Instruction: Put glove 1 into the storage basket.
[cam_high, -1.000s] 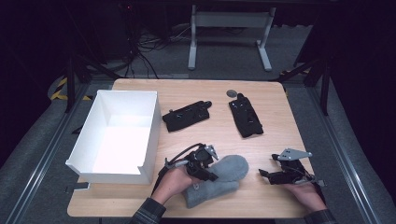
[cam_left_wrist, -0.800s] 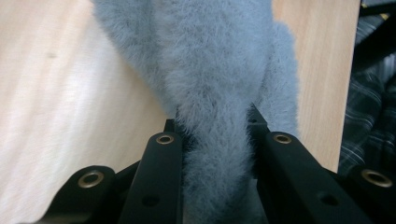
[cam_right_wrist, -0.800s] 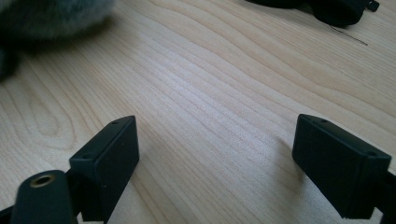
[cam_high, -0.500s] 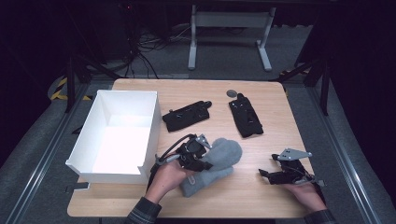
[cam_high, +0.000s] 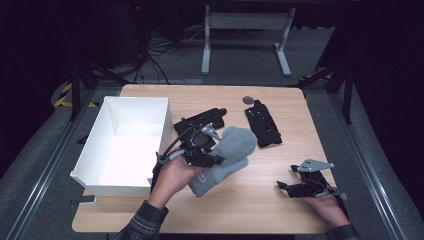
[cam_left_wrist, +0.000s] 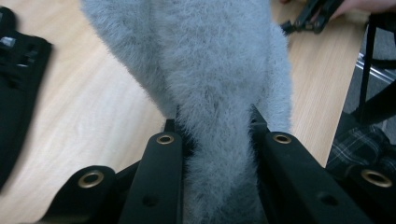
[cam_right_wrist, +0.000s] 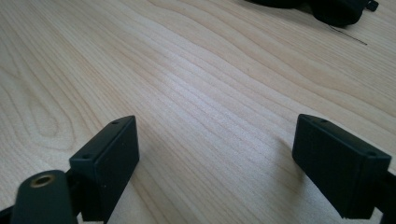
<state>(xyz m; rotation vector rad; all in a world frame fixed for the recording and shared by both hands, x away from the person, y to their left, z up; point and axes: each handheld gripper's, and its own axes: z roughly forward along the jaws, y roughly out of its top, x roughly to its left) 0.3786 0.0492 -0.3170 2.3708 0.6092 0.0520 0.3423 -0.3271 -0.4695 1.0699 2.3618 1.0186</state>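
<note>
Holding: left gripper (cam_high: 212, 150) clamped on grey fuzzy mitten (cam_high: 227, 155), apparently lifted off table (cam_high: 260, 200); right gripper (cam_high: 295, 187) jaws wide, w/ nothing between.

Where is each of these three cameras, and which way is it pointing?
High view: above the person's side of the table, looking forward and down; both forearms and hands show.
Left gripper view: on the left gripper, looking along its black jaws, which clamp the grey mitten.
Right gripper view: on the right gripper, low over bare wood, jaws wide apart.
Shared: the mitten and left gripper also appear in the high view, beside the white box.
</note>
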